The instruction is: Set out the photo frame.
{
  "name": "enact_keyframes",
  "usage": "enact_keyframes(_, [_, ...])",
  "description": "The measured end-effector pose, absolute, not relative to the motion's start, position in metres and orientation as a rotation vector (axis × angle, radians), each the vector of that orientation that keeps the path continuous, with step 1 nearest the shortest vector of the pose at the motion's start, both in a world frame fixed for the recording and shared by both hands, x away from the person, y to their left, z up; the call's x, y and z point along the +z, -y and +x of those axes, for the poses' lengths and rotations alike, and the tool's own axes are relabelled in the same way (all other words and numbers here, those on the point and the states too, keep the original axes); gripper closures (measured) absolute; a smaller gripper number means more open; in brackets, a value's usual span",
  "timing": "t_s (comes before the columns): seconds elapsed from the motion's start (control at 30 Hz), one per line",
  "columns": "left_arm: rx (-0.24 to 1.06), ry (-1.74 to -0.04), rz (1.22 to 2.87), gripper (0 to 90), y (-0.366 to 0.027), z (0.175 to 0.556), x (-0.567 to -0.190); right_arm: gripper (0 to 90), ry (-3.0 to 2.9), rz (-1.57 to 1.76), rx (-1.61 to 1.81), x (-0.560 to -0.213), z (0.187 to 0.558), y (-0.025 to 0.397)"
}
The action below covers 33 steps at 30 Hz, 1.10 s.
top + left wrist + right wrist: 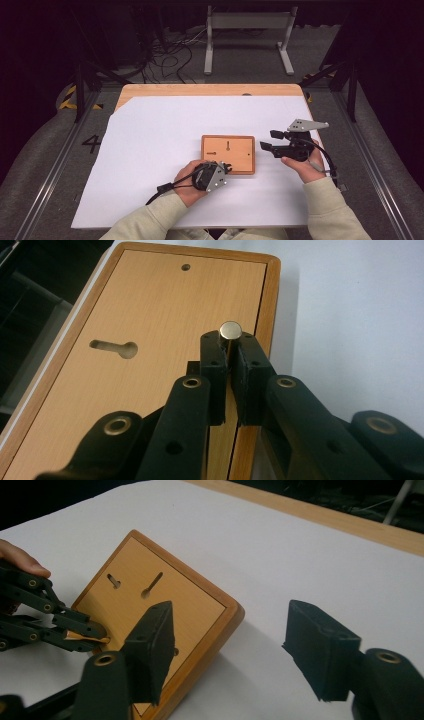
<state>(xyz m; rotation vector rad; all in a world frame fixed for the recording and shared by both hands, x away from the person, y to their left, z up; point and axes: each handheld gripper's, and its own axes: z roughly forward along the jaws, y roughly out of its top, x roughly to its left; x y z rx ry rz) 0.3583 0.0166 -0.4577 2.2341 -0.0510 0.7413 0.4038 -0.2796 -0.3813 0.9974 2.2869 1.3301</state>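
A wooden board (240, 152) with a raised rim lies flat in the middle of the white sheet, with two keyhole slots (228, 146) cut in its face. My left gripper (228, 168) is at the board's near edge, shut on a small metal pin. In the left gripper view the pin's round head (230, 330) pokes up between the closed fingertips of the left gripper (231, 349), above the board (150, 315) near its rim. My right gripper (267, 140) hovers open just right of the board. In the right gripper view the right gripper (235, 647) has its jaws wide apart by the board's corner (220, 610).
A white sheet (150, 150) covers most of the wooden table (200, 90). One keyhole slot (116, 347) and a small round hole (186, 267) show on the board. Beyond the table stand a metal frame (247, 30) and floor cables.
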Motion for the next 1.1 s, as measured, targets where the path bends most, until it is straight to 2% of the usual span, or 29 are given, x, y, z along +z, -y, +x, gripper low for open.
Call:
enact_keyframes(0.2, [0.747, 0.055, 2.232, 84.3, -0.016, 0.358, -0.458, 25.3, -2.427, 1.020, 1.237, -0.386, 0.424, 0.259])
enact_keyframes(0.6, [0.760, 0.059, 2.241, 84.2, -0.016, 0.357, -0.458, 19.9, -2.599, 1.092, 1.170, -0.408, 0.454, 0.241])
enact_keyframes(0.9, [0.752, 0.055, 2.234, 84.2, -0.016, 0.357, -0.458, 20.0, -2.667, 1.132, 1.209, -0.424, 0.464, 0.233])
enact_keyframes(1.1, [0.715, 0.032, 2.231, 84.0, -0.017, 0.359, -0.458, 27.8, -2.691, 1.147, 1.244, -0.425, 0.466, 0.231])
